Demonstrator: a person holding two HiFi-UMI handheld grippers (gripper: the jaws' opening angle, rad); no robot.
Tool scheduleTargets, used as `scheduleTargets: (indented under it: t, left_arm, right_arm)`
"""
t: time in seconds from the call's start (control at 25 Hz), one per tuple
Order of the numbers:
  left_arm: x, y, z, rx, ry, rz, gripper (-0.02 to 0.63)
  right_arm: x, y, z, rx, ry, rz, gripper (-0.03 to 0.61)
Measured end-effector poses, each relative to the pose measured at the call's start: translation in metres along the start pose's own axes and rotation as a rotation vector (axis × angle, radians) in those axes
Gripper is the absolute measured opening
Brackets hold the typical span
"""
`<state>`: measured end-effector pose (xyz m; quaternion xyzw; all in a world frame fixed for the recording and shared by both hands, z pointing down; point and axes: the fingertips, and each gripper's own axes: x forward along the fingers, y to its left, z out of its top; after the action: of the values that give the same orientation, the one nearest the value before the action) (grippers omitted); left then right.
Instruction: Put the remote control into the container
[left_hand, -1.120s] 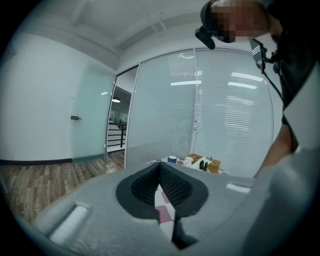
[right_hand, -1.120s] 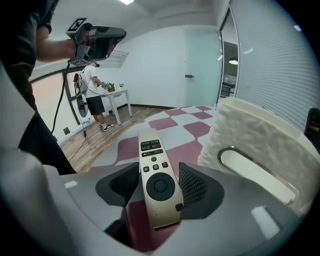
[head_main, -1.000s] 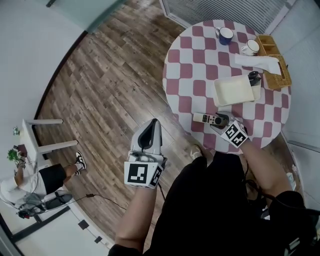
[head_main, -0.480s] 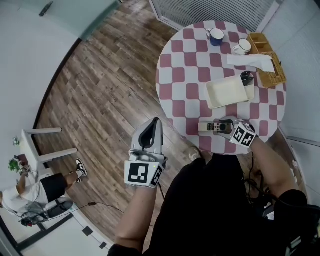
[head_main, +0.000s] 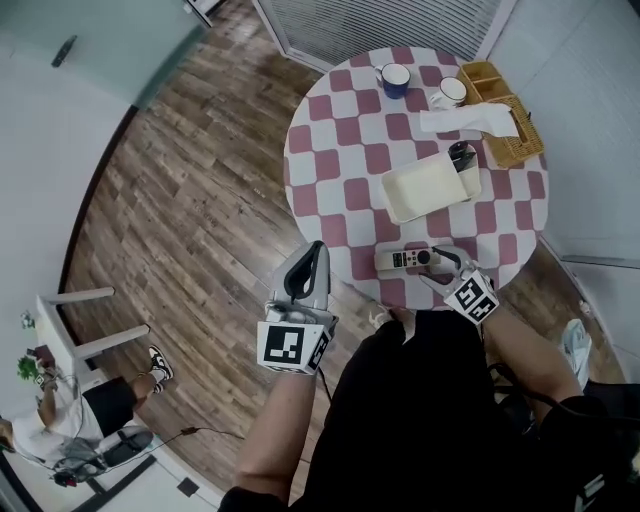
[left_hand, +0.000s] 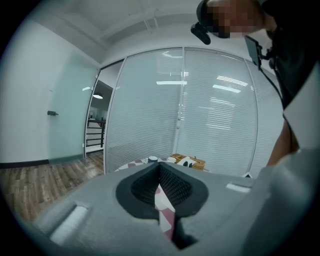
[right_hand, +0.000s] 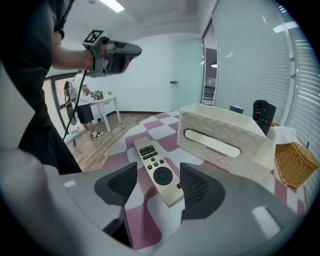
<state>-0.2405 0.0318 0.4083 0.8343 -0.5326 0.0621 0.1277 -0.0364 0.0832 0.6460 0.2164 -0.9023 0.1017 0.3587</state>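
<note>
A cream remote control (head_main: 405, 259) lies flat on the checked cloth near the table's front edge. In the right gripper view the remote control (right_hand: 156, 169) has its near end between my right gripper's (right_hand: 159, 184) jaws. Those jaws have just been opening and the pads stand apart from it. From the head view the right gripper (head_main: 440, 268) comes in from the lower right. The white rectangular container (head_main: 425, 187) stands just beyond the remote; its handle slot shows on the container (right_hand: 220, 137). My left gripper (head_main: 305, 262) hangs shut and empty over the floor, left of the table.
On the round table (head_main: 330, 150) are a blue mug (head_main: 396, 79), a white cup (head_main: 447, 93), a wicker basket (head_main: 500, 130) with a white tissue (head_main: 465, 120), and a black remote (head_main: 460, 155) upright beside the container. A seated person (head_main: 60, 400) and a white side table (head_main: 70, 310) are at the far left.
The head view has swung, so the table sits further left in it. My right gripper has drawn back a little from the remote, which stays on the cloth. The left gripper is nearer the table.
</note>
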Motion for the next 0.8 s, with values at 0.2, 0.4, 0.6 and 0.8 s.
scheduleTargets:
  t: [0.2,0.4,0.6,0.8]
  left_arm:
    - [0.033,-0.03,-0.063,0.038,0.107,-0.162,0.0]
    - [0.064,-0.066,-0.145,0.124,0.312,-0.397,0.045]
    - [0.073,-0.078,-0.207,0.16,0.502,-0.515,0.202]
    - [0.078,-0.089,-0.243,0.218,0.617,-0.624,0.204]
  right_arm:
    - [-0.009,0.009,-0.007,0.089,0.002,-0.042,0.27]
    - [-0.014,0.018,-0.014,0.157,-0.018,-0.066,0.259]
    - [-0.01,0.029,-0.021,0.217,-0.027,-0.056,0.266]
    - [-0.003,0.033,-0.027,0.241,0.0,-0.025,0.267]
